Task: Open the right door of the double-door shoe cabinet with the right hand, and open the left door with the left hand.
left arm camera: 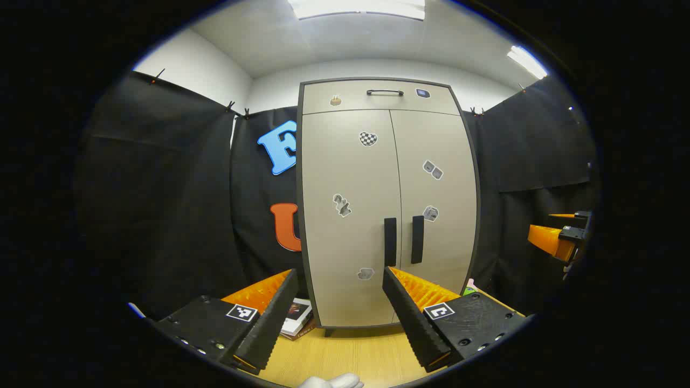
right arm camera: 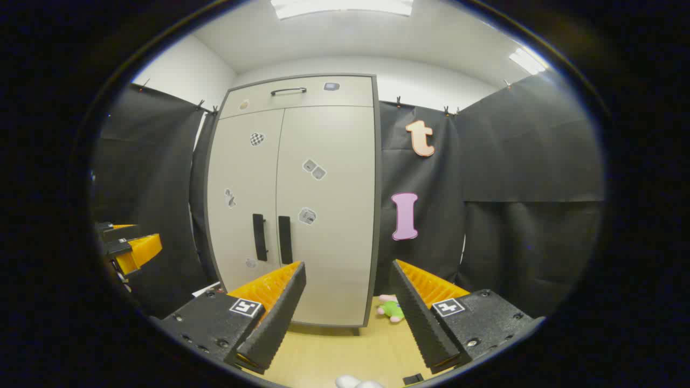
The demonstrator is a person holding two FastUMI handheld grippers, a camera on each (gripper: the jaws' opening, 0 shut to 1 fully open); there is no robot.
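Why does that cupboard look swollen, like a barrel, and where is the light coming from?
Fisheye distortion: in the left gripper view the shoe cabinet bulges at its sides; in the right gripper view it leans and curves. Ceiling panels light both views evenly, sharp, little glare.

Beige shoe cabinet (left arm camera: pixel 350 226) upright, left door (left arm camera: pixel 345 178) and right door (left arm camera: pixel 434 188) closed, black handles adjacent
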